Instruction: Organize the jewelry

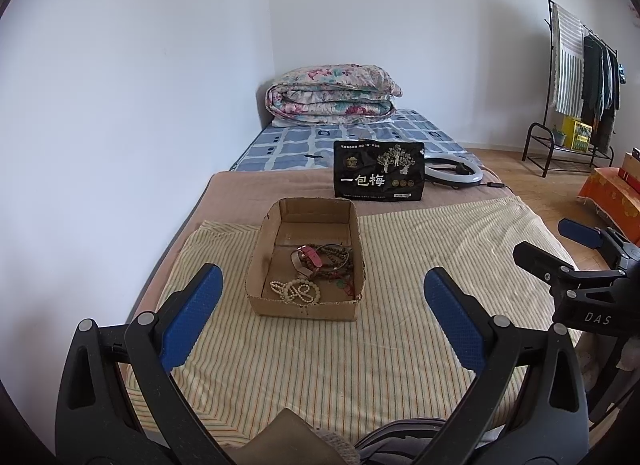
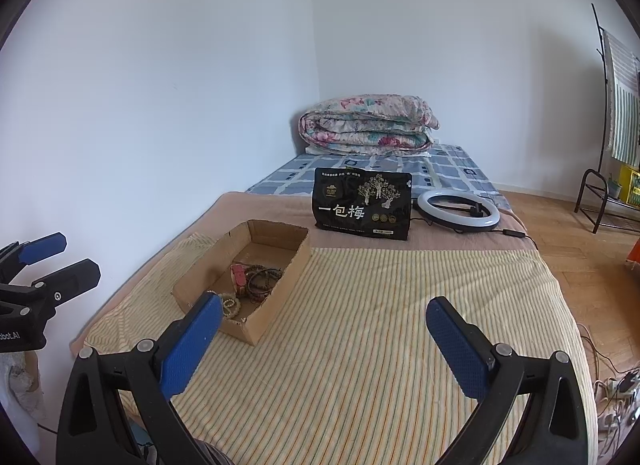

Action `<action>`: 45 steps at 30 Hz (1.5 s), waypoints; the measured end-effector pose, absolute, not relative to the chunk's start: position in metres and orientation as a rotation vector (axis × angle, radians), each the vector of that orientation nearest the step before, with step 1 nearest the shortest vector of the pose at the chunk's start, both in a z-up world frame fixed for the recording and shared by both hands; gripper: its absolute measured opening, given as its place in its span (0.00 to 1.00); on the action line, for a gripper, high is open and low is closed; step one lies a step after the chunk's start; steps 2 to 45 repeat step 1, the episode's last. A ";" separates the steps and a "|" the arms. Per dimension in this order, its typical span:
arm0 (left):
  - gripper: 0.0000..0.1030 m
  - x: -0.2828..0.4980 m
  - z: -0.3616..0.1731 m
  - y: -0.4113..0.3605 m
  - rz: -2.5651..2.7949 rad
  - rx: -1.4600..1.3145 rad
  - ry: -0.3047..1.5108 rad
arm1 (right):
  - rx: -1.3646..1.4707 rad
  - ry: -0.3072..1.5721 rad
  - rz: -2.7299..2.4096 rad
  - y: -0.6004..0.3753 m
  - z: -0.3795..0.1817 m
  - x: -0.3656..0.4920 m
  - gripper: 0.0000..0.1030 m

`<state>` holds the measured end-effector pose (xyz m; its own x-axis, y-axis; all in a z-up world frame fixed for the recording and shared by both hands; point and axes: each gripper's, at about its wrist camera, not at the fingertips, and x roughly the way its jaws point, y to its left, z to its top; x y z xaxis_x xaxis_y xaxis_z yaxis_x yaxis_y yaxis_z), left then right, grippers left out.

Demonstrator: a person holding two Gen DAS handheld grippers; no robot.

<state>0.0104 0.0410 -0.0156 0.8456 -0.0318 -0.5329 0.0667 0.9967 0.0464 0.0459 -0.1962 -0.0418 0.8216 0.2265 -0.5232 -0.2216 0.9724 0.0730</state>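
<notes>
An open cardboard box [image 1: 276,249] [image 2: 280,293] sits on a striped cloth over the bed. Inside lie a white bead strand [image 1: 294,290] [image 2: 231,304], dark brown bead bracelets [image 1: 336,261] [image 2: 262,283] and a pink-strapped watch [image 1: 310,255] [image 2: 240,275]. My left gripper [image 1: 322,309] is open, held back from the box's near wall with nothing between its blue pads. My right gripper [image 2: 324,339] is open too, to the right of the box over bare cloth. Each gripper shows at the edge of the other's view.
A black snack bag [image 1: 379,170] [image 2: 362,203] stands behind the box, with a ring light [image 1: 454,172] [image 2: 458,210] and its cable beside it. A folded floral quilt [image 1: 332,95] lies at the bed's far end. A clothes rack [image 1: 580,77] stands at the right on the wooden floor.
</notes>
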 end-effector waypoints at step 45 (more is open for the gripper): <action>0.99 0.010 -0.017 0.042 -0.049 0.064 0.559 | 0.012 0.558 0.238 -0.197 -0.042 0.046 1.00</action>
